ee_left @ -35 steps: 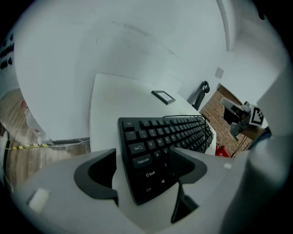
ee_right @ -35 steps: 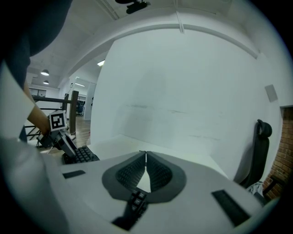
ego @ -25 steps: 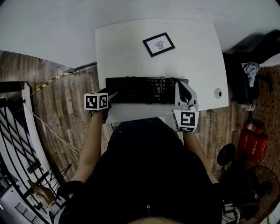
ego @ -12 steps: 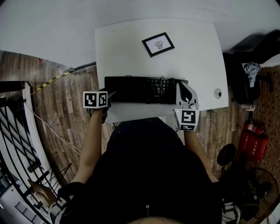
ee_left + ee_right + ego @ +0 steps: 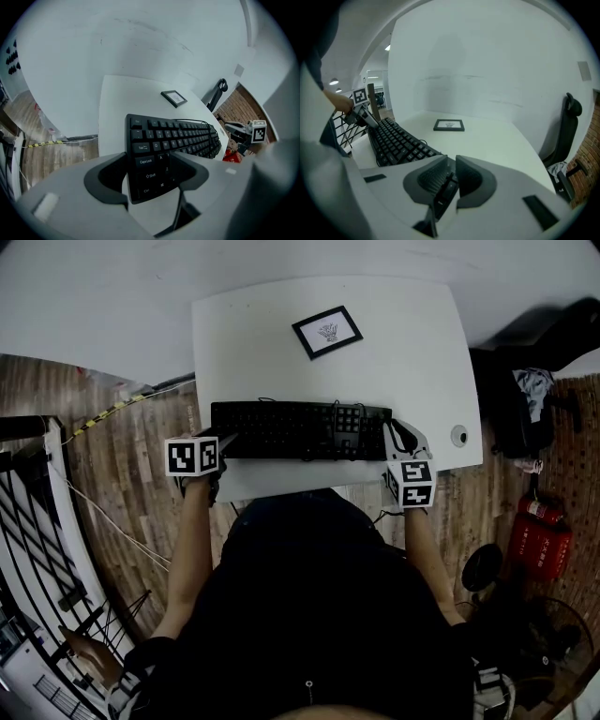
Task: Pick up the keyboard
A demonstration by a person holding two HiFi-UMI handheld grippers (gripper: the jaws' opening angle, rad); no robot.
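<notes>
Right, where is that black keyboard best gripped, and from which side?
Its short ends, both at once, coming from the near edge, I'd judge. The keyboard is long, flat and lies crosswise on the desk, so one end alone would let it tip. The left gripper, whose jaws have just been closing, has the left end between them.

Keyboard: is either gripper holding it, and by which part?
Both hold it. The left gripper, whose jaws have just been closing, clamps the keyboard at its front-left corner; the right gripper is pinched shut on the right end's edge.
</notes>
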